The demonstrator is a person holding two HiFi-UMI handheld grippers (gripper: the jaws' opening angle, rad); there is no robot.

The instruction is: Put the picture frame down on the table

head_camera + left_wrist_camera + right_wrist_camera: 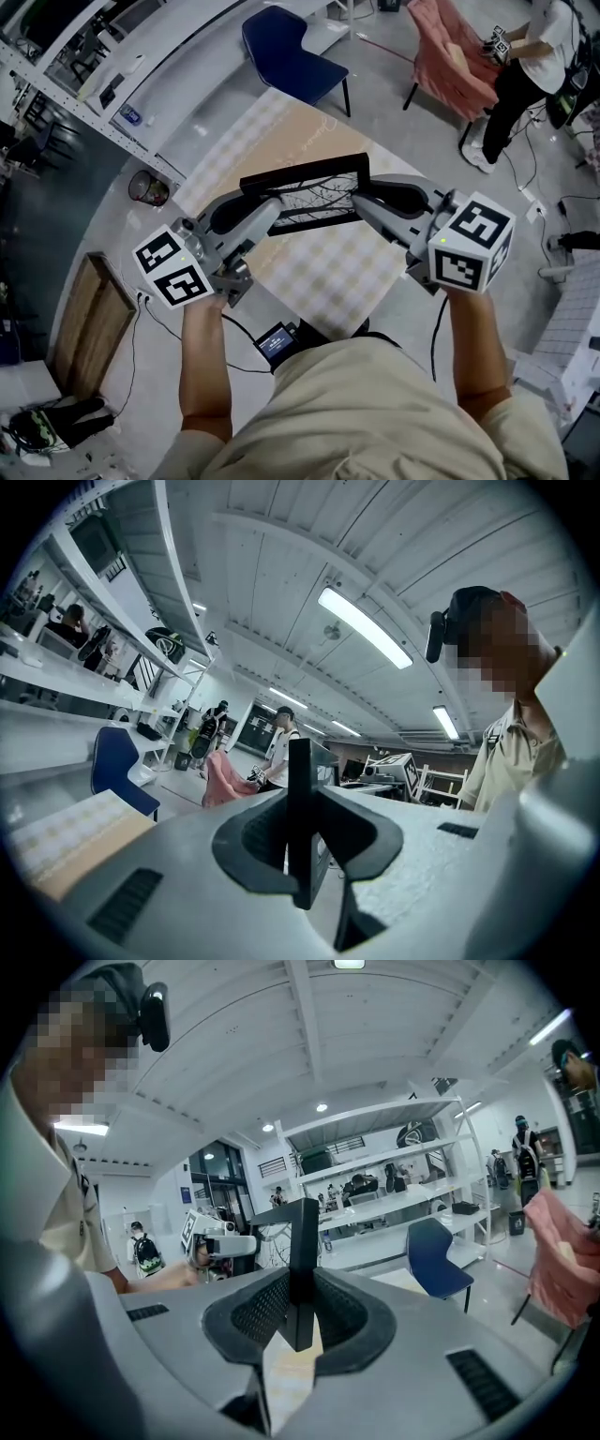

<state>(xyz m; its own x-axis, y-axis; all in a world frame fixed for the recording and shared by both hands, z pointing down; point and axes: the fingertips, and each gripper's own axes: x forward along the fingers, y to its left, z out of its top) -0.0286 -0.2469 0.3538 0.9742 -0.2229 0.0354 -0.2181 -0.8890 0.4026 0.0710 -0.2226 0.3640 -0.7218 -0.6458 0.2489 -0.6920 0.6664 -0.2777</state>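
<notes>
The picture frame hangs in the middle of the head view, over the far half of the checked table. The left gripper is clamped on its left side and the right gripper on its right. Its glass shows a drawing of bare branches and faces up towards the person.

From above I cannot tell how high the frame sits off the tabletop; it looks clear of it, probably by a little.

To set it down well, I judge that both grippers should sink together and level, so that neither side leads and twists in the pads. The lower edge should meet the cloth first and the frame should then be laid back flat. The jaws should part only once the table carries the weight, and both at once. The table's near edge lies just before the person, so the frame is best kept where it is, over the middle.

Each gripper view gives what the head view cannot: the grip itself. In both, the frame's dark edge stands as a thin upright bar pinched between the ribbed pads, held near the tips.

Those views look out across the room, at a blue chair and a person standing at the upper right, and show almost nothing of the tabletop below. Only the head view places the frame over the table.
</notes>
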